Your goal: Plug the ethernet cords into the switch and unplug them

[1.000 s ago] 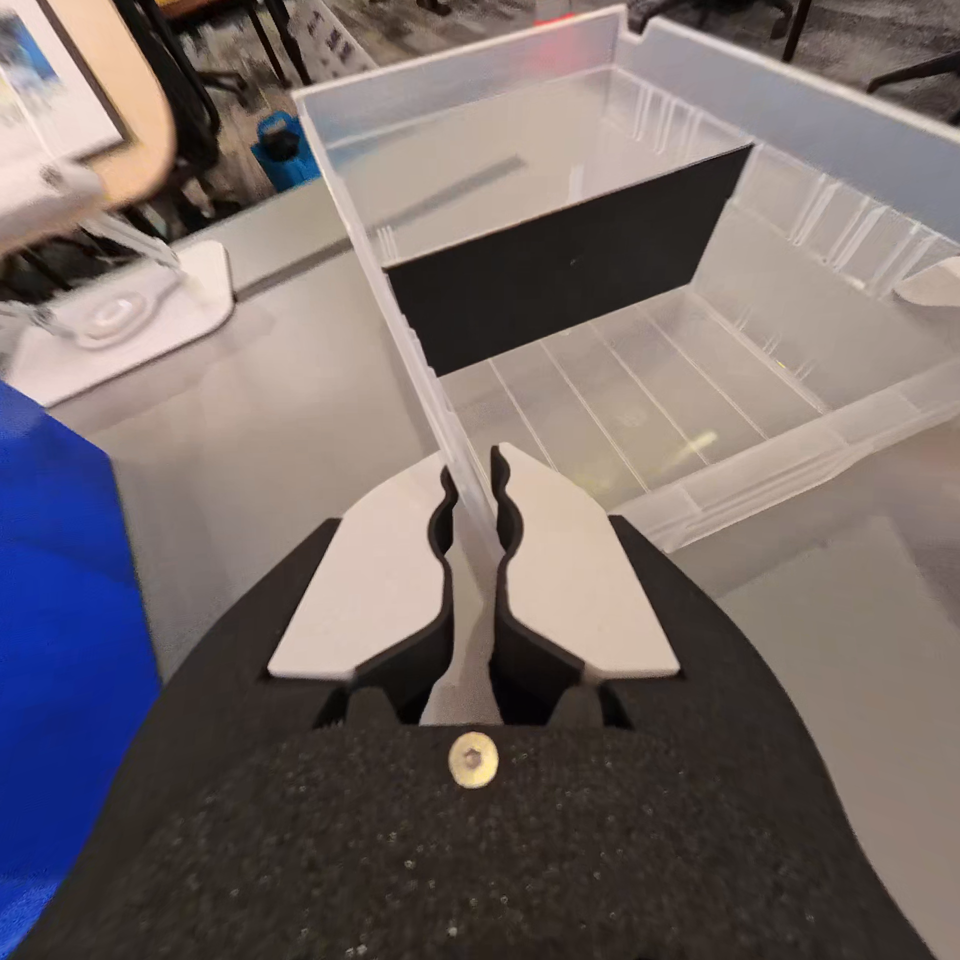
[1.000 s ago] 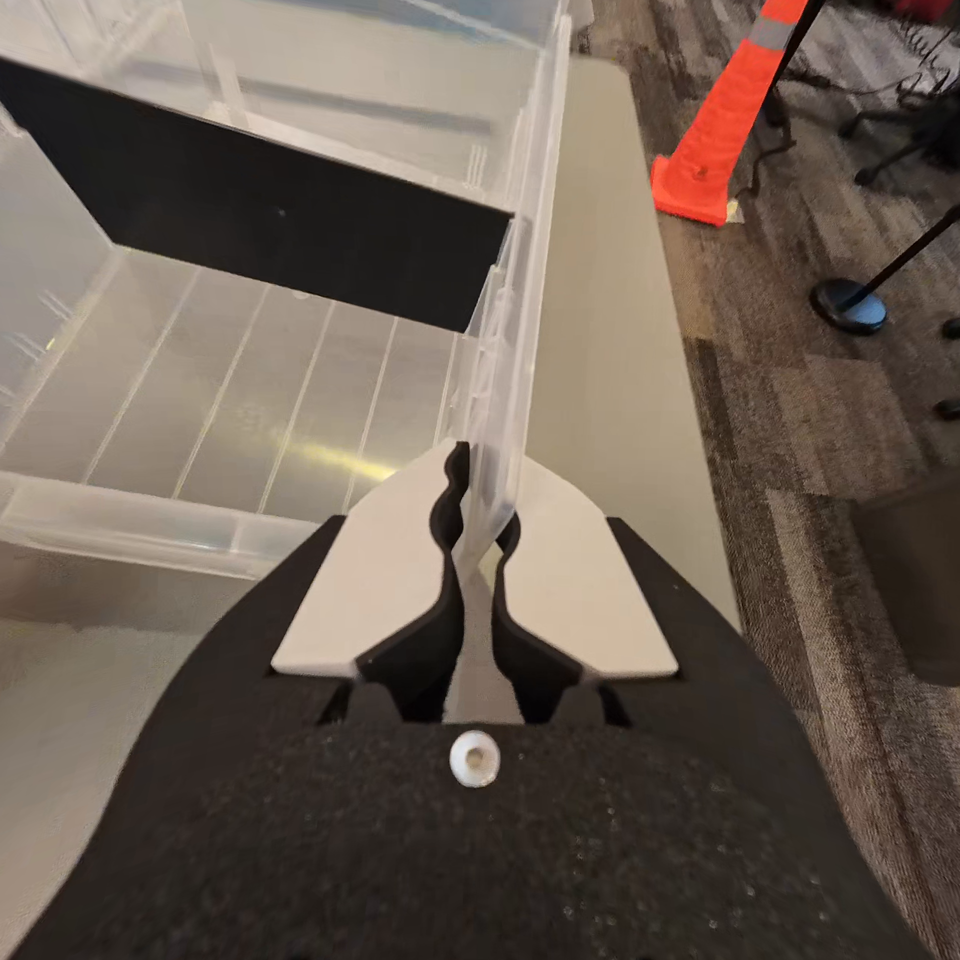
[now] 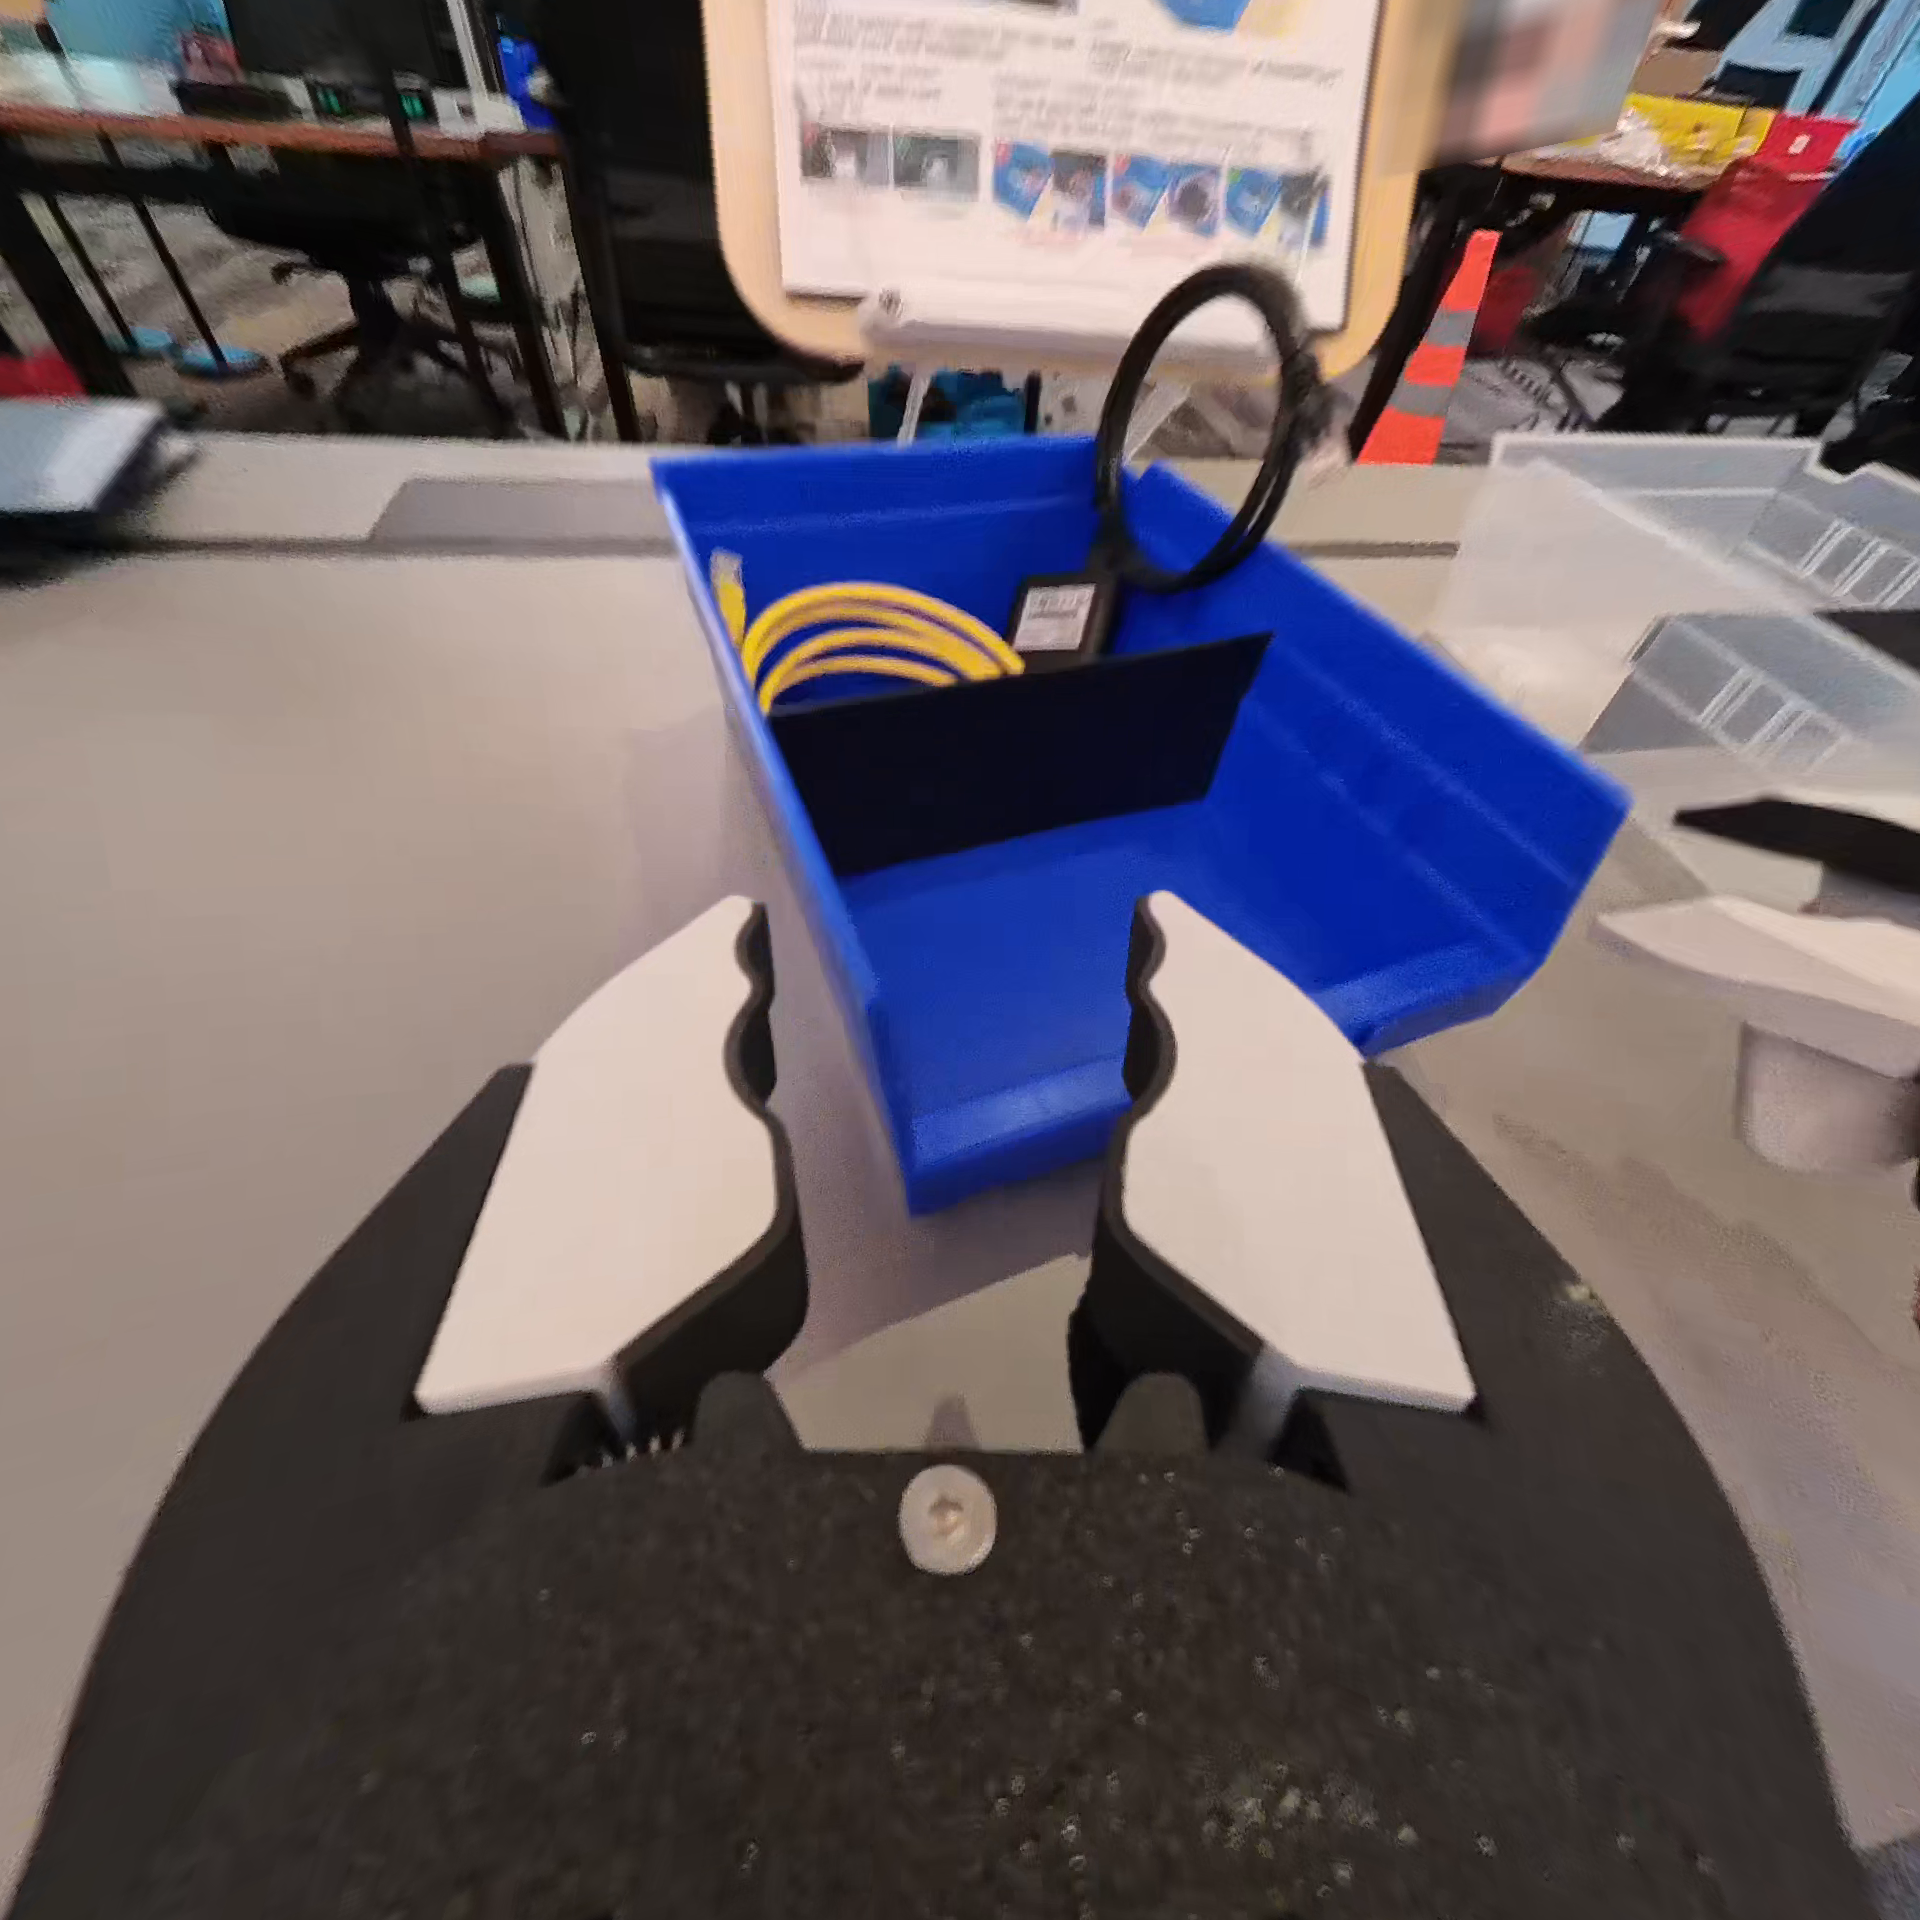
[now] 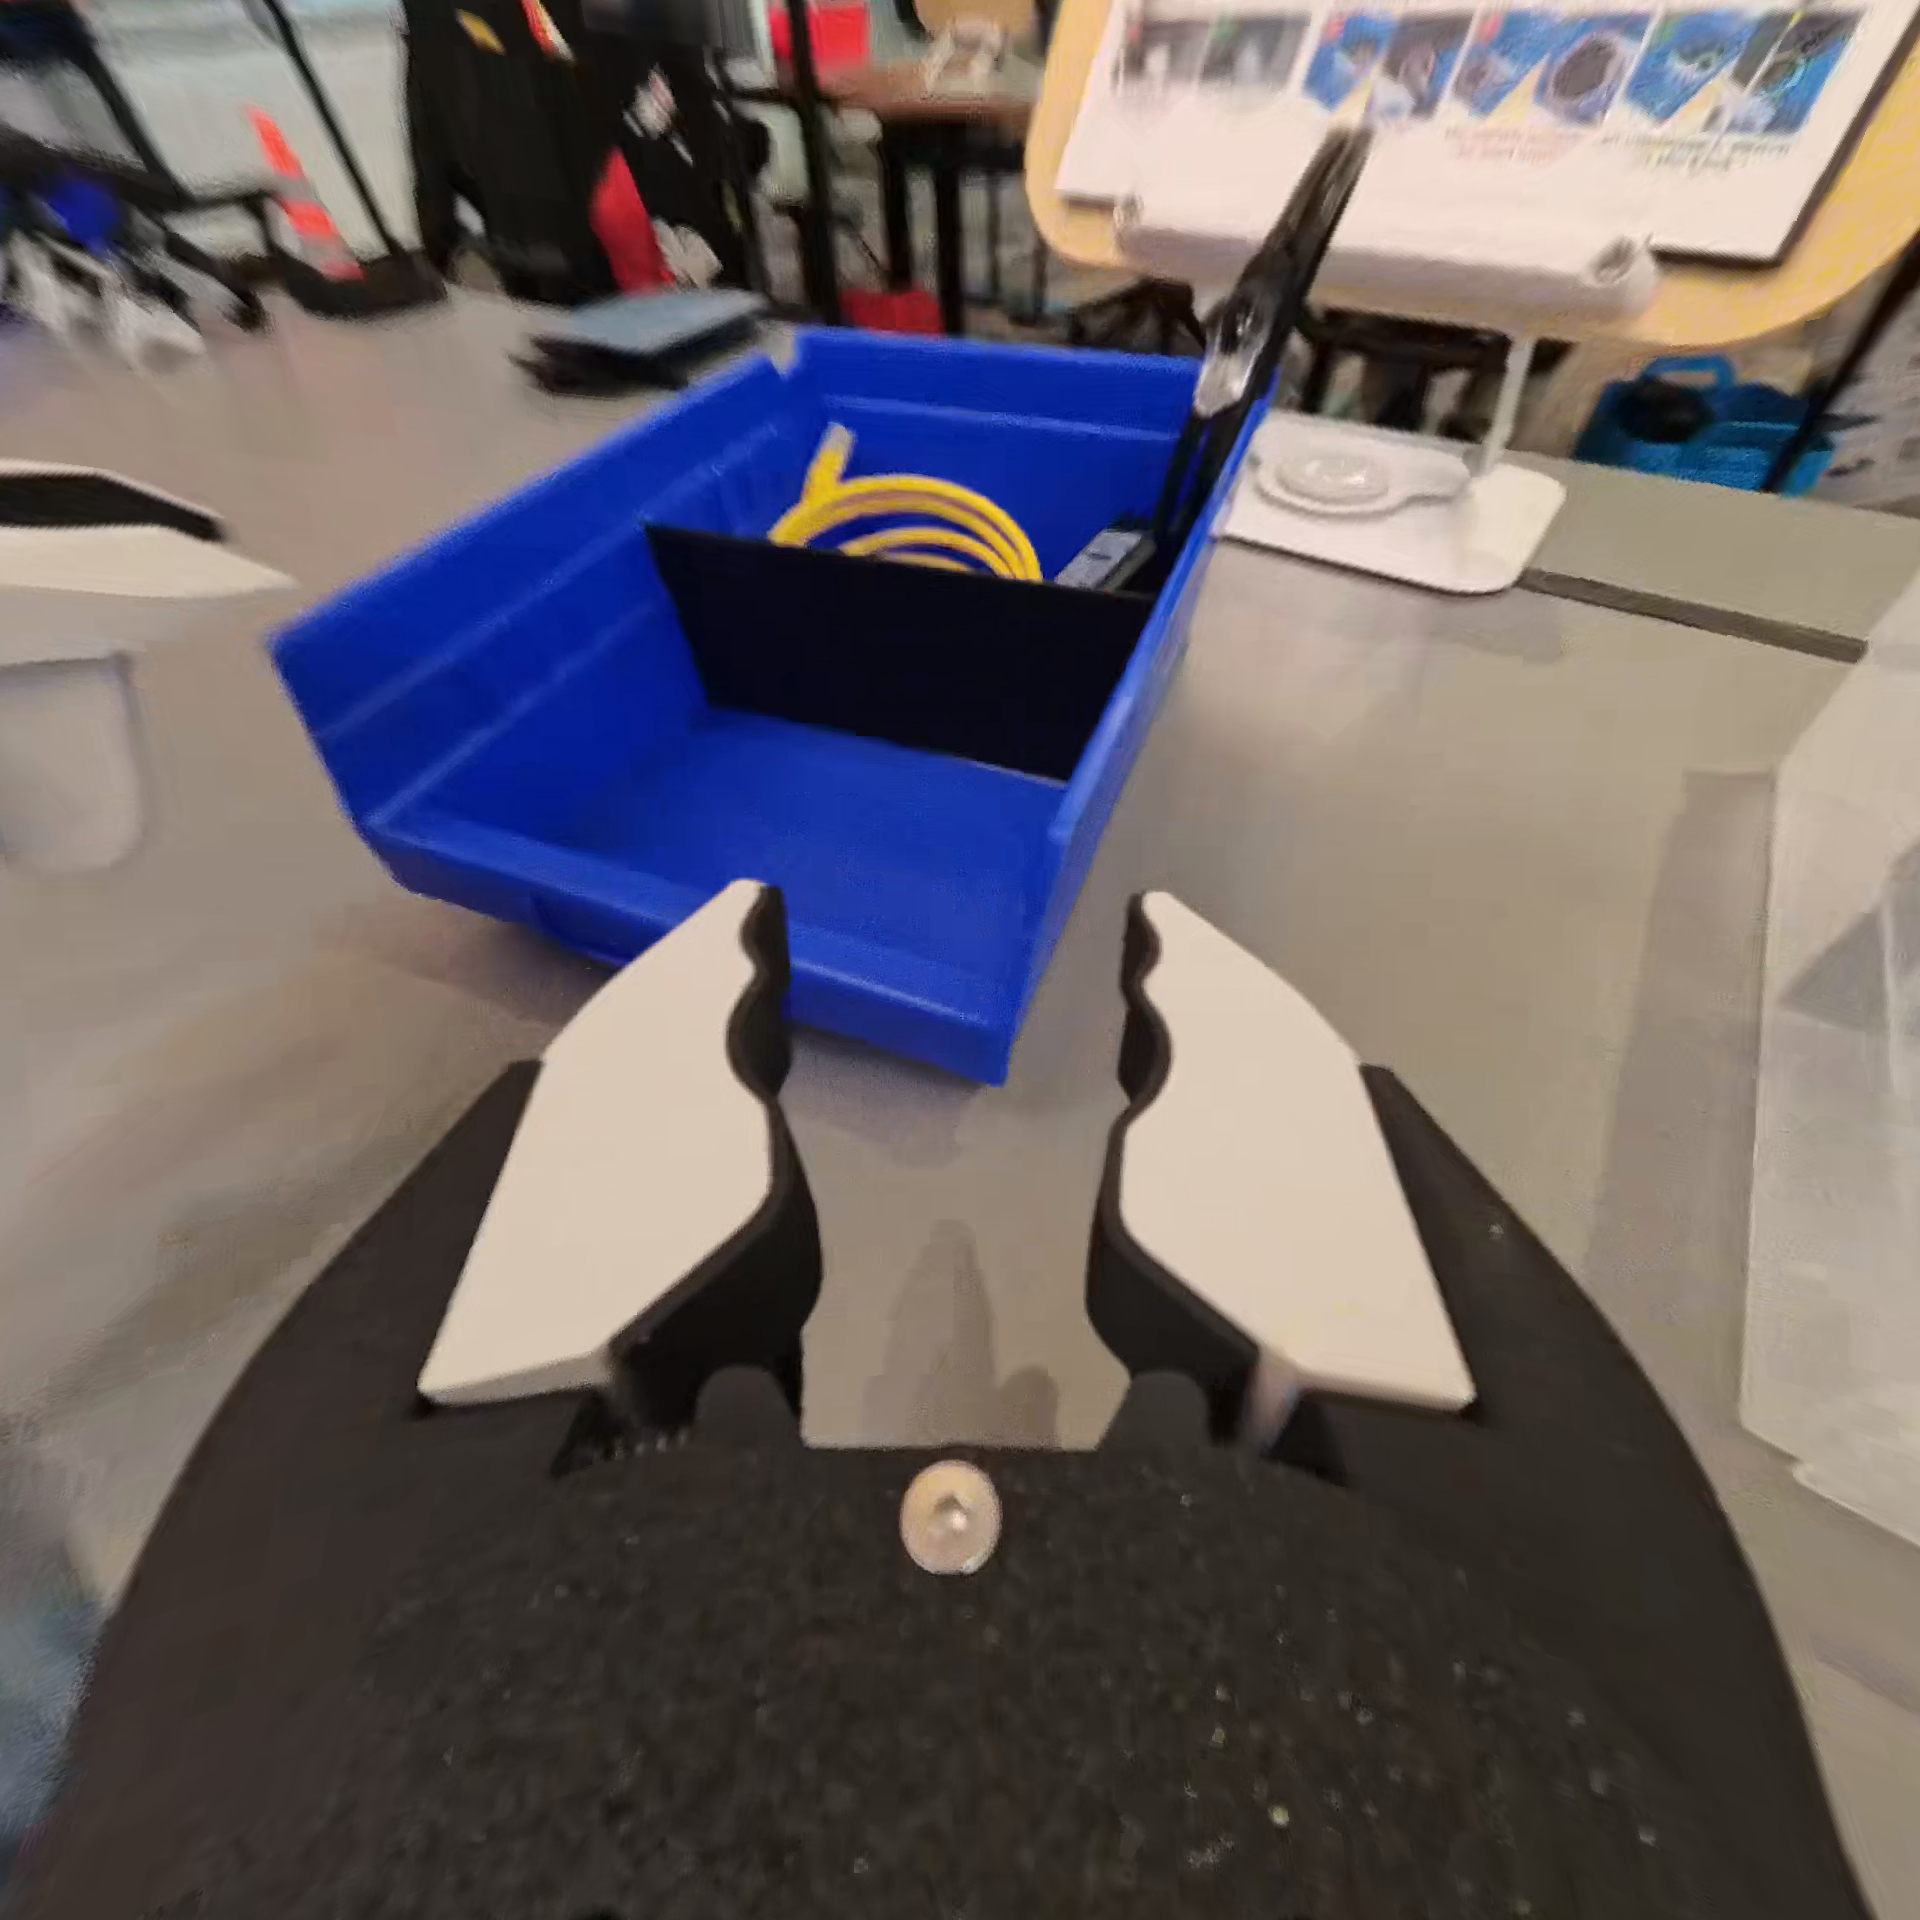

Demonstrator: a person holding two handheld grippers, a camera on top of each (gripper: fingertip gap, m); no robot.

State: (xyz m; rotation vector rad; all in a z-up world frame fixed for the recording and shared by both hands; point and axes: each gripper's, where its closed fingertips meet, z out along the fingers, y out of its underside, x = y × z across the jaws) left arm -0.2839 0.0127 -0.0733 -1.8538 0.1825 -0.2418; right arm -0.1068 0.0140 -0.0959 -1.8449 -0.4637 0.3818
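A blue bin (image 3: 1403, 748) stands on the grey table, split by a black divider (image 3: 1008, 758). Its far compartment holds a coiled yellow ethernet cord (image 3: 862, 644) and a small black box (image 3: 1055, 618) with a looped black cord (image 3: 1278, 416) rising above the rim. My left gripper (image 3: 948, 914) is open and empty, just short of the bin's near left corner. My right gripper (image 4: 951, 904) is open and empty at the near right corner of the bin (image 4: 468, 665). The yellow cord (image 4: 925, 530), black box (image 4: 1107, 561) and black cord (image 4: 1278, 260) also show in the right wrist view.
A clear plastic bin (image 3: 1662, 582) stands to the right of the blue one and shows at the right edge of the right wrist view (image 4: 1849, 1039). A white stand base (image 4: 1392, 509) with a poster board sits behind. Each view shows the other gripper at its edge.
Both grippers were shut on the clear bin's side walls. They have let go, opened wide and swung left to face the blue bin.
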